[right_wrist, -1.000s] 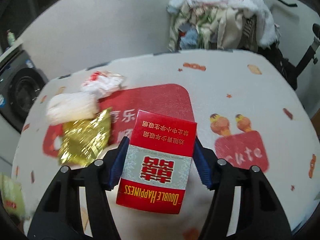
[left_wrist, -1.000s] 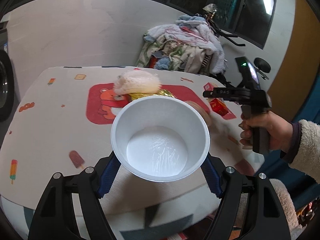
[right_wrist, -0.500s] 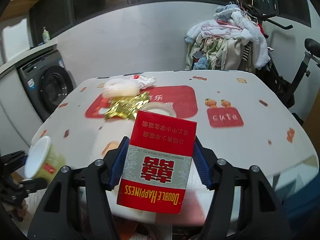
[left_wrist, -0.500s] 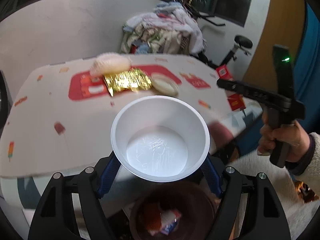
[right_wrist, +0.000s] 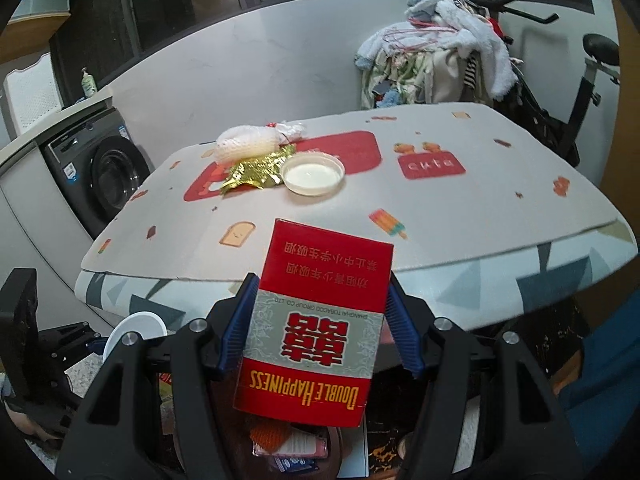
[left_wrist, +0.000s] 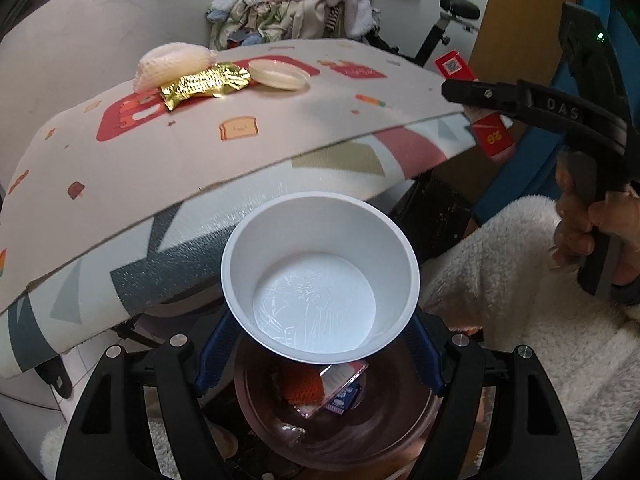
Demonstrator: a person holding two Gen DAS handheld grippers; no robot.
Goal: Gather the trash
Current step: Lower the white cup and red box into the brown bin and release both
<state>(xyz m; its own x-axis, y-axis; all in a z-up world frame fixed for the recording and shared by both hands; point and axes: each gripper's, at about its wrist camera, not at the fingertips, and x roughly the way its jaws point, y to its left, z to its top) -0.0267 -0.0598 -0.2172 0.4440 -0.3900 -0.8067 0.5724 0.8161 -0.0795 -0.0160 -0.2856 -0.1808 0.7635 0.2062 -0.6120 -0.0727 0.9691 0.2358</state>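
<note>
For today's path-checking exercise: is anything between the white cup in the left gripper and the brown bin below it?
Nothing visible blocks it. The white cup, held in the left gripper, hangs directly over the open brown bin, which already holds some wrappers. The table edge lies beyond the cup, not beneath it.

A lived-in home: washing machine (right_wrist: 100,168), clothes heap (right_wrist: 436,56), exercise bike (right_wrist: 580,80)

cup (left_wrist: 320,284): white, smooth, faintly glossy inside, plastic or coated paper
cigarette box (right_wrist: 316,320): red glossy printed card
wrapper (left_wrist: 204,84): crinkled shiny gold foil
lid (right_wrist: 312,176): translucent smooth plastic
bin (left_wrist: 340,432): dark brown glossy plastic
table cover (left_wrist: 160,152): matt printed sheet
sleeve (left_wrist: 520,280): fluffy white fleece
</note>
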